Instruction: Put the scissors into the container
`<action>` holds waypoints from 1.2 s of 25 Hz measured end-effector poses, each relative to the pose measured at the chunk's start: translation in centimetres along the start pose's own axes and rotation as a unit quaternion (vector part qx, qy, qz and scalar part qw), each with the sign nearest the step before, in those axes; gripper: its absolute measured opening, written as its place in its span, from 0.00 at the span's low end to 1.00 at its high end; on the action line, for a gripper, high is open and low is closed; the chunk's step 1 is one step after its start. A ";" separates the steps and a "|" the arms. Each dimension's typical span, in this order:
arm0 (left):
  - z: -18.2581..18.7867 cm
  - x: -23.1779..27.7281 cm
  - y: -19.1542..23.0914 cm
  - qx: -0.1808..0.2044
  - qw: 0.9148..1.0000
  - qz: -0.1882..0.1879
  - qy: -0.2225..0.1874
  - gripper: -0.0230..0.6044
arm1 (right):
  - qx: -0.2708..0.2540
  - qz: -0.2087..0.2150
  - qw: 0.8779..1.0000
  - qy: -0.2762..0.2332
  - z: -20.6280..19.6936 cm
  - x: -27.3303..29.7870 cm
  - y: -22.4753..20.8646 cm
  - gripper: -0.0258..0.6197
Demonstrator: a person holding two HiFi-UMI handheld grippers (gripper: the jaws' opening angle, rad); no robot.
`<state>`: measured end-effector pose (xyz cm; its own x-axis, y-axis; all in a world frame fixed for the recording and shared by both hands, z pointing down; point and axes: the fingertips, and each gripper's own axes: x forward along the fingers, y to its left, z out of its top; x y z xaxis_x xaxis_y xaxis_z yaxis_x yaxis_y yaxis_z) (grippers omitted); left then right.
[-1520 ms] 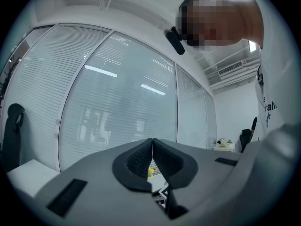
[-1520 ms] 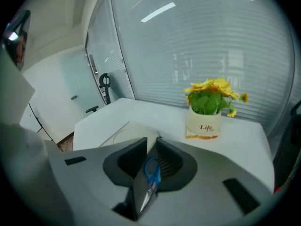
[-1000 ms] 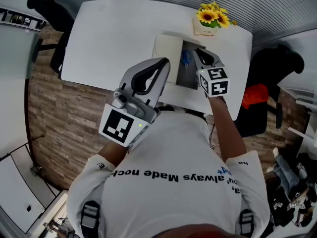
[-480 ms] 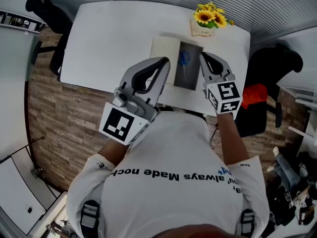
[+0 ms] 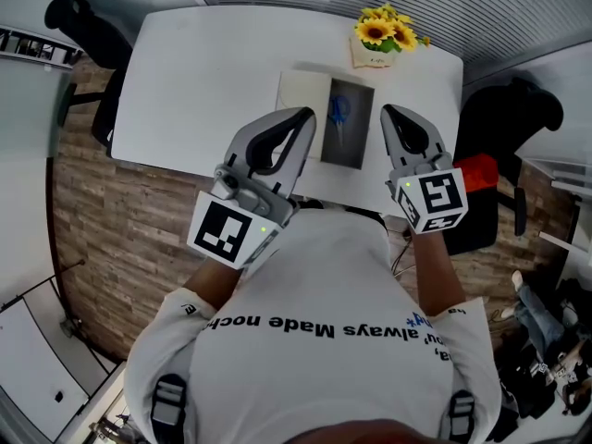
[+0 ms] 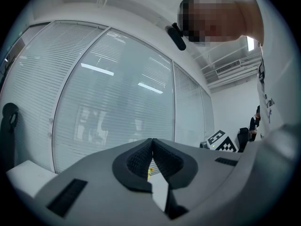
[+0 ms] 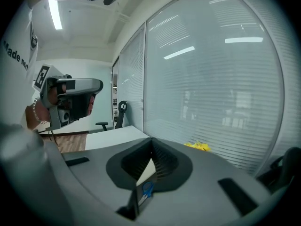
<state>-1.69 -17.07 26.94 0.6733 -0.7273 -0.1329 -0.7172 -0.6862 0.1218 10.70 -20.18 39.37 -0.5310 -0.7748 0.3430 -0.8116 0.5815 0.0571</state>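
The blue-handled scissors [image 5: 339,112] lie inside the dark grey container [image 5: 349,152], which sits mid-table beside a cream-white panel [image 5: 301,100]. My right gripper [image 5: 396,116] hangs just right of the container, apart from it, jaws shut and empty. My left gripper [image 5: 303,118] is held up on the container's left, also shut with nothing in it. In the right gripper view the shut jaws [image 7: 151,144] meet, and the scissors' blue handle [image 7: 147,189] shows below them. The left gripper view shows its jaws [image 6: 152,143] closed against a glass wall.
A bunch of yellow sunflowers [image 5: 383,31] stands at the table's far edge behind the container. Black office chairs sit at the far left [image 5: 85,24] and at the right [image 5: 504,118], the right one with a red item [image 5: 479,176]. The white table [image 5: 203,72] stands on wood flooring.
My right gripper has drawn back from over the container to its right side and nearer to me. The scissors stay in the container. The left gripper has held still.
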 end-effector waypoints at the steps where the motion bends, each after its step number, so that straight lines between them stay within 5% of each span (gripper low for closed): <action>1: -0.1 0.0 -0.1 0.000 1.000 0.000 0.002 0.07 | -0.001 0.001 1.000 -0.005 0.2 -0.3 0.1 0.05; 30: 0.1 0.1 -0.4 0.004 1.000 0.006 -0.005 0.07 | -0.029 -0.028 0.997 -0.059 5.7 -6.9 0.4 0.05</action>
<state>-1.35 -16.87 26.74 0.6629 -0.7351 -0.1422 -0.7266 -0.6774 0.1147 12.62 -15.99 31.64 -0.5131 -0.8285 0.2243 -0.8272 0.5470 0.1283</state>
